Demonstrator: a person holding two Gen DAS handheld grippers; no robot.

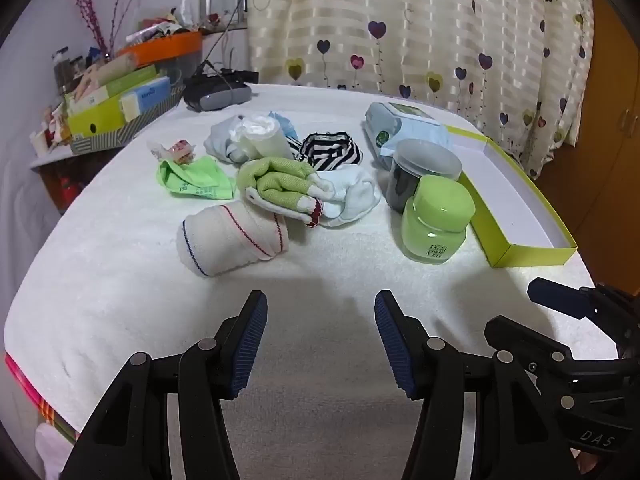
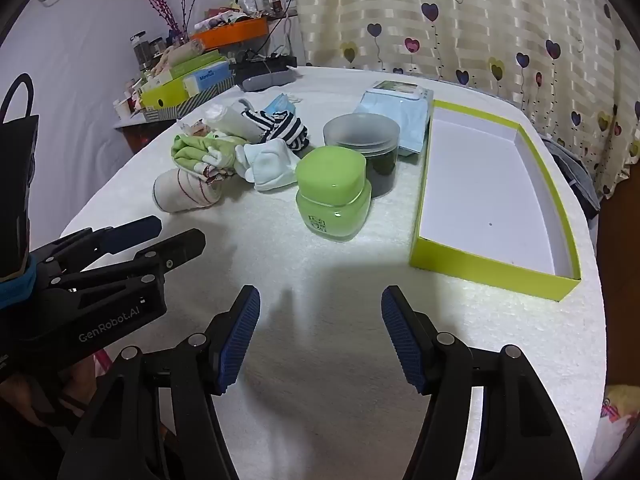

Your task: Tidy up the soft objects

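Observation:
A heap of soft things lies mid-table: a rolled white sock with red and blue stripes (image 1: 232, 238) (image 2: 186, 192), a green towel bundle (image 1: 280, 182) (image 2: 198, 152), a white mitten (image 1: 350, 196) (image 2: 270, 168), a black-and-white striped cloth (image 1: 330, 152) (image 2: 286, 130), a light green cloth (image 1: 192, 180) and a white roll (image 1: 258, 136). A shallow lime box (image 2: 488, 188) (image 1: 516, 208) with a white floor lies at the right with nothing in it. My left gripper (image 1: 320, 340) (image 2: 176, 236) hovers open near the front edge. My right gripper (image 2: 320, 336) is open too, its fingers (image 1: 560, 300) visible at the left view's right edge.
A green jar (image 2: 332, 196) (image 1: 436, 220) and a dark jar with a frosted lid (image 2: 366, 148) (image 1: 424, 172) stand between heap and box. A wipes pack (image 2: 396, 116) (image 1: 404, 128) lies behind them. A black bag (image 2: 16, 184) hangs at the left; cluttered boxes (image 1: 116, 108) sit far left.

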